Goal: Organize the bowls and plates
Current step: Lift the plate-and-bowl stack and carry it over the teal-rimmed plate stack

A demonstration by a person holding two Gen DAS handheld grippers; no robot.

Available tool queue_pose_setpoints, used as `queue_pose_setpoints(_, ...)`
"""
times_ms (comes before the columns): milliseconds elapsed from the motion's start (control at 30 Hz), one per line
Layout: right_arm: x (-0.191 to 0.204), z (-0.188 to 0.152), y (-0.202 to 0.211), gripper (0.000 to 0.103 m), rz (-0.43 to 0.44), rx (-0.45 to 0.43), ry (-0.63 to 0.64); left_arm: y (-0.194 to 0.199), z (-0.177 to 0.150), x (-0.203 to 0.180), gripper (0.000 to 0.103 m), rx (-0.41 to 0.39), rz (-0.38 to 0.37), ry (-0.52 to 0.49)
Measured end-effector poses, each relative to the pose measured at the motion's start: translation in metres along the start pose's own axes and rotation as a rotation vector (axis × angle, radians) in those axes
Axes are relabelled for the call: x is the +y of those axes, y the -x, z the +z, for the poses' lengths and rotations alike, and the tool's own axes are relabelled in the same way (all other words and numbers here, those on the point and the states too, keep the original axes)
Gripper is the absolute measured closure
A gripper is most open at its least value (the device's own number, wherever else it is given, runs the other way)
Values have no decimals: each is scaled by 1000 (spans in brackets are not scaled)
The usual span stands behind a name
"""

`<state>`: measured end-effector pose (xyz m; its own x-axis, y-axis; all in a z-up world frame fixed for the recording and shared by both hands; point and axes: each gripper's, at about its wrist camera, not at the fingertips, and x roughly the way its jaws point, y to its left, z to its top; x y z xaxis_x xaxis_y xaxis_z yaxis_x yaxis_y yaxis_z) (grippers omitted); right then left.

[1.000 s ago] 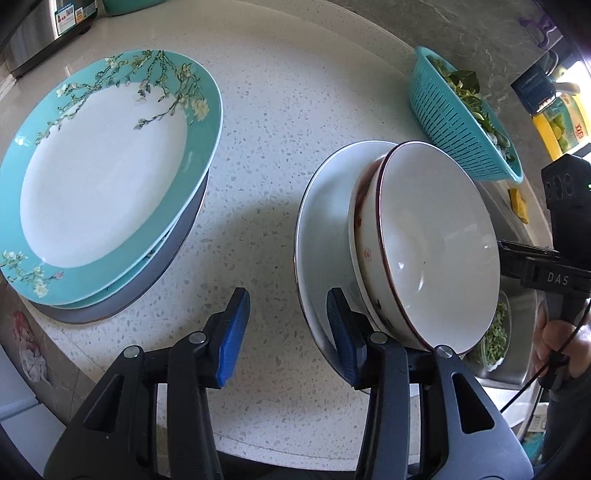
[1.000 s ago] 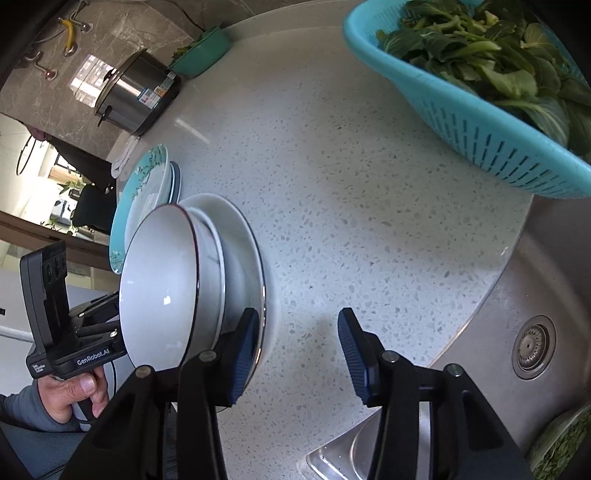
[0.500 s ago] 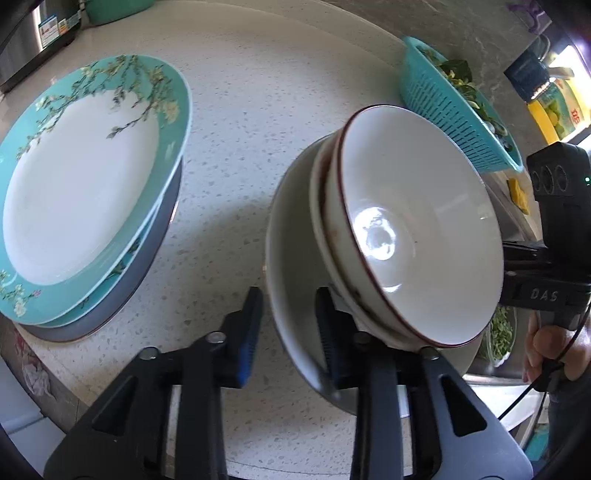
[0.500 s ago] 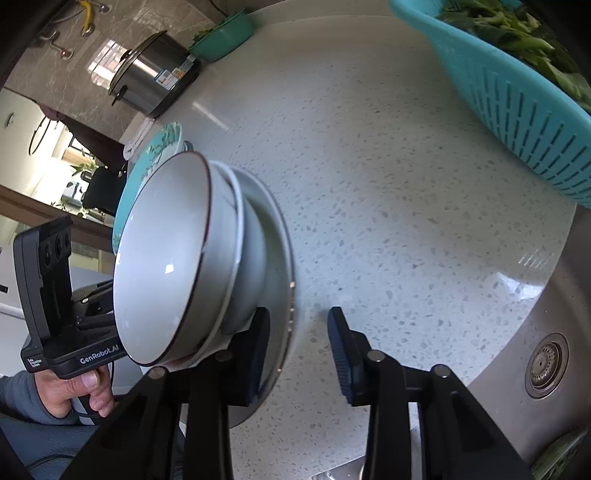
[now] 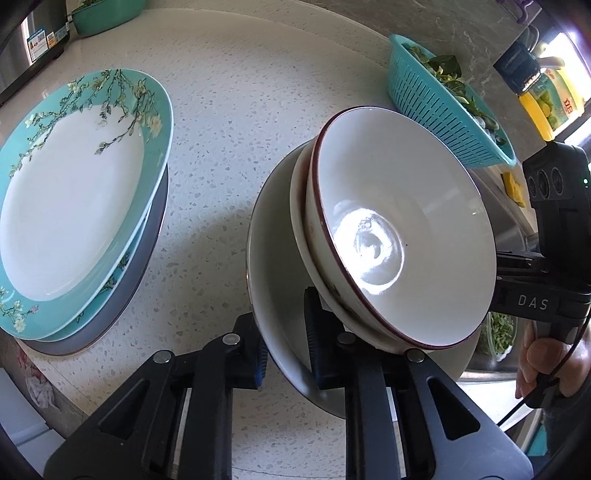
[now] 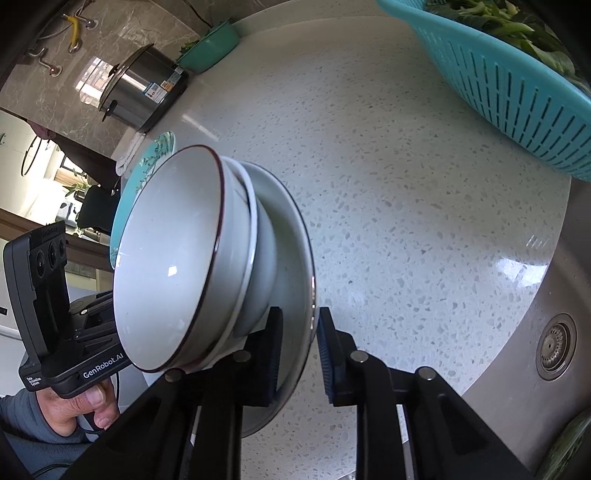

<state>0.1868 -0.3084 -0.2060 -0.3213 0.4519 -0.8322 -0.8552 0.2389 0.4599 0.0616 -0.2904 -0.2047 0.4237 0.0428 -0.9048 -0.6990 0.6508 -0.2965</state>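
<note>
A white plate (image 5: 273, 295) carries two stacked white bowls, the top one red-rimmed (image 5: 406, 229). My left gripper (image 5: 288, 350) has the plate's near rim between its blue pads, and its jaws are closing on it. From the opposite side, my right gripper (image 6: 299, 350) clamps the same plate (image 6: 291, 258) at its rim, its jaws closing too. The stack sits tilted and slightly above the speckled counter. To the left lies a teal floral plate (image 5: 74, 192) on top of other plates.
A teal colander of greens (image 5: 443, 107) stands at the back right, close to the sink (image 6: 554, 339). A steel cooker (image 6: 144, 92) and a green bowl (image 5: 103, 14) are at the far back. The counter edge runs just below both grippers.
Both grippers have narrowed from open onto the white plate's opposite rims. The plate with its bowls now looks closer and tilted, raised off the counter.
</note>
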Motion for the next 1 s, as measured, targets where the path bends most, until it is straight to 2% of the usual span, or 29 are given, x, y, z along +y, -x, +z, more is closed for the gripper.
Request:
queue_pose_setpoints(167,3,-4,11,80,-5,-21,-13,9,-2,-1,88,-1,-9,-10)
queue_pose_setpoints(367,9,-5,30,80,-3,-58,-13,30,3,-8,88,-37,-8,-32)
queue_pose_setpoints(600,40,2,56,80,15,-93,29,80,12,-6,88,-86,0,-25)
queue_pose_setpoints(833,96,23,62,80,37,-132,93,135,23,32,88,-146,8,-12)
queue_pose_setpoints(1000,136,44,34,80,49,-131,98,163,36,91,88,-162,8,-15)
